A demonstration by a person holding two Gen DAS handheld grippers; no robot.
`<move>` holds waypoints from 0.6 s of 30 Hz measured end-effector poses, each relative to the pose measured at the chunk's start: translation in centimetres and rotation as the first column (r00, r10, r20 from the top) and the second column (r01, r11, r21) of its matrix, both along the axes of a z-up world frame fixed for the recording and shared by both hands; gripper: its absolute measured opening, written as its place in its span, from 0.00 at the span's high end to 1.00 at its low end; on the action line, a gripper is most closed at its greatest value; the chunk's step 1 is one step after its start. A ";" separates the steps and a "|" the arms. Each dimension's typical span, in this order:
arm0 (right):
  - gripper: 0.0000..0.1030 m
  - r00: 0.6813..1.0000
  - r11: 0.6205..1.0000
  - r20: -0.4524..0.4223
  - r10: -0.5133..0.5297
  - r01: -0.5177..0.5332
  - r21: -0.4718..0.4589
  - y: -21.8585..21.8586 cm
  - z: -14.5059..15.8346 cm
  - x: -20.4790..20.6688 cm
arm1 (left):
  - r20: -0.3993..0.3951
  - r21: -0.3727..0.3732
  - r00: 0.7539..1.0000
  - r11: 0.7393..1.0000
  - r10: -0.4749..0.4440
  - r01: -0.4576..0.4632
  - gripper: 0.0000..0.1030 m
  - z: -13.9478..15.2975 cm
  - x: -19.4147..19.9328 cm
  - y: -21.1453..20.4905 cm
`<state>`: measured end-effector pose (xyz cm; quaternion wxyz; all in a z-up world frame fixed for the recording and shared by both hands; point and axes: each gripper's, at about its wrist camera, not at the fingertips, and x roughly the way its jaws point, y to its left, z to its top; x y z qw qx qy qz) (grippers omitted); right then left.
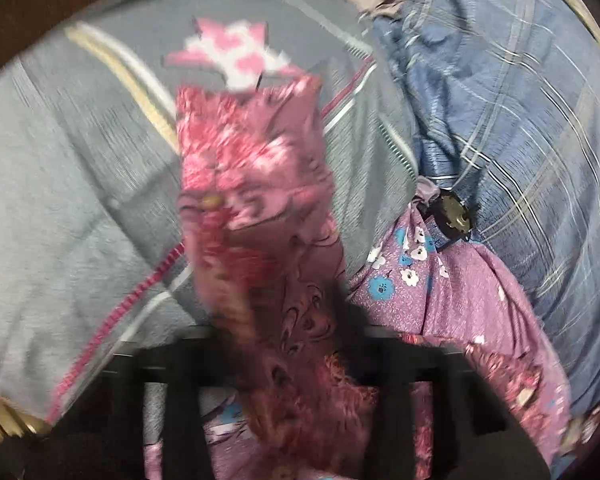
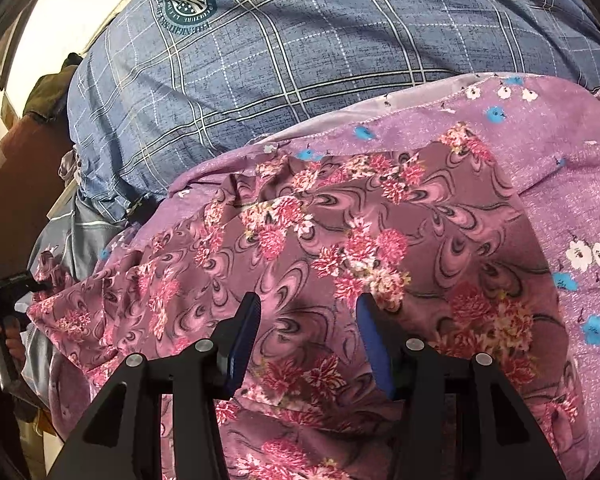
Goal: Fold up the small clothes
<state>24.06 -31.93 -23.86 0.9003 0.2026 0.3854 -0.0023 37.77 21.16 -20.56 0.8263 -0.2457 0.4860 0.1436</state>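
Left gripper (image 1: pixel 300 360): jaws closed on a fold of the dusky-pink garment printed with red chrysanthemum-like flowers and dark swirls (image 1: pixel 256 208). The cloth rises in a blurred band from between the fingers, up the middle of the left wrist view.

Right gripper (image 2: pixel 308 344): blue-padded fingers (image 2: pixel 242 344) stand apart, about half spread, hovering over the same garment (image 2: pixel 340 232) with nothing pinched between them. Whether the tips touch the cloth cannot be told.

The garment lies spread and wrinkled on a lilac cloth with small white and blue flowers (image 2: pixel 560 184). Behind it bulges a blue plaid cover with a round crest (image 2: pixel 260 48). To the left lies a grey striped blanket with a pink-and-white star patch (image 1: pixel 72 208).

A hand (image 2: pixel 0 344) grips a dark handle at the left edge of the right wrist view.
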 end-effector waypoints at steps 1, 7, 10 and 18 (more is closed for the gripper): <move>0.49 1.000 1.000 0.004 -0.003 0.003 -0.004 -0.1 0.1 -0.1 | -0.006 -0.014 1.000 1.000 0.011 -0.011 0.96 -0.3 0.3 0.3; 0.51 0.997 0.998 0.035 -0.064 0.064 0.021 -2.3 0.7 -0.7 | 0.095 -0.001 0.994 0.999 -0.045 0.045 0.98 2.8 -0.2 -1.3; 0.51 0.992 0.992 0.043 -0.116 0.114 0.050 -3.9 0.9 -1.0 | 0.179 0.067 0.969 0.985 -0.169 0.159 0.98 7.4 -0.8 -6.0; 0.51 0.962 0.956 0.073 -0.262 0.248 0.155 -9.1 1.8 -2.7 | 0.323 0.218 0.804 0.866 -0.500 0.451 0.98 17.6 -4.2 -22.5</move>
